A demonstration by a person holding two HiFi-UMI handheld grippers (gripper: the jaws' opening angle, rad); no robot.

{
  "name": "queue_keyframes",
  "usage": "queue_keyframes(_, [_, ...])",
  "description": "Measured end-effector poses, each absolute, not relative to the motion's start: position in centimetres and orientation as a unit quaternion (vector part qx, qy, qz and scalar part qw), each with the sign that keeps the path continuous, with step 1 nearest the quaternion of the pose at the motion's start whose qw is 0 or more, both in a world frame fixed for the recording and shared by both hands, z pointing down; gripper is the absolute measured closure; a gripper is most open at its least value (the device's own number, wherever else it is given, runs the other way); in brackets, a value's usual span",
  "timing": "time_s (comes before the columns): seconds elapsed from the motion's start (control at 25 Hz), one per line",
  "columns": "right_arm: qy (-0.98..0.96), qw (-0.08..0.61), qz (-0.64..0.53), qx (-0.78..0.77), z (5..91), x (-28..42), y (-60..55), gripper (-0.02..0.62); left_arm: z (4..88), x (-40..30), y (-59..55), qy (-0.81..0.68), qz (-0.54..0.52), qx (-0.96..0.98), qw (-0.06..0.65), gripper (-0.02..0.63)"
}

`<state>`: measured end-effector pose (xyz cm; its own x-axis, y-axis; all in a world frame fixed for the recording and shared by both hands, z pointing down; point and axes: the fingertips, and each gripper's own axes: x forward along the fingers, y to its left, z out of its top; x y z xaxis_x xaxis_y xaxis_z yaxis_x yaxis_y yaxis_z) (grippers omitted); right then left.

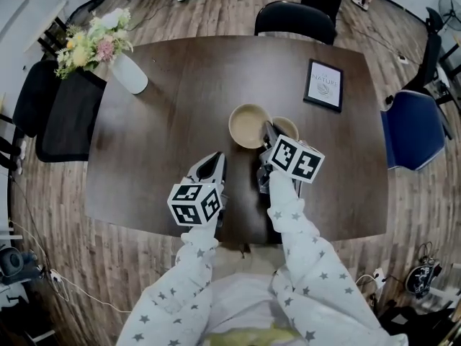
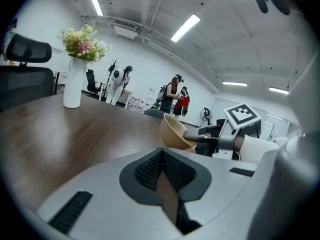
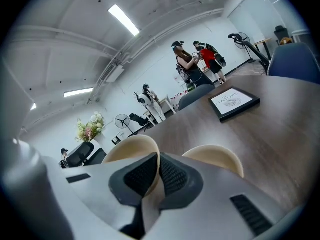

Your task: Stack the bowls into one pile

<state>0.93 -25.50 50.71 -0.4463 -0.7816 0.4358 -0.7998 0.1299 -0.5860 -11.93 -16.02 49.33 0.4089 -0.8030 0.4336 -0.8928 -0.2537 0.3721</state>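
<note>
Two beige bowls stand side by side in the middle of the dark wooden table (image 1: pixel 166 121). My right gripper (image 1: pixel 268 130) is shut on the right rim of the larger bowl (image 1: pixel 247 125); the smaller bowl (image 1: pixel 287 126) sits just to its right. In the right gripper view my right gripper (image 3: pixel 156 164) pinches the larger bowl's (image 3: pixel 131 148) rim, with the smaller bowl (image 3: pixel 216 156) beside it. My left gripper (image 1: pixel 216 161) hovers nearer the table's front edge, shut on nothing. In the left gripper view my left gripper (image 2: pixel 161 156) is shut, and the larger bowl (image 2: pixel 175 130) looks tilted.
A white vase of flowers (image 1: pixel 124 69) stands at the table's back left and a framed picture (image 1: pixel 324 85) lies at the back right. Chairs surround the table: black (image 1: pixel 297 18) at the far side, blue (image 1: pixel 409 128) at right, black (image 1: pixel 65 121) at left. People stand far off (image 2: pixel 172 94).
</note>
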Motion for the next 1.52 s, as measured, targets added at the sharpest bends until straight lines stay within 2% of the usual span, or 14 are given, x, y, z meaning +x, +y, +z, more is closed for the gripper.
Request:
queue_keyframes(0.68, [-0.706,0.034,0.391,0.589,53.5,9.8,-25.3,0.563,51.6,-5.1,-16.7,-0.495,0.104,0.801,0.321,0.581])
queue_keyframes(1.52, [-0.707,0.125,0.330,0.614,55.2,9.4,-25.1,0.561,53.0,-6.3,-17.2,-0.484,0.111,0.797,0.343,0.581])
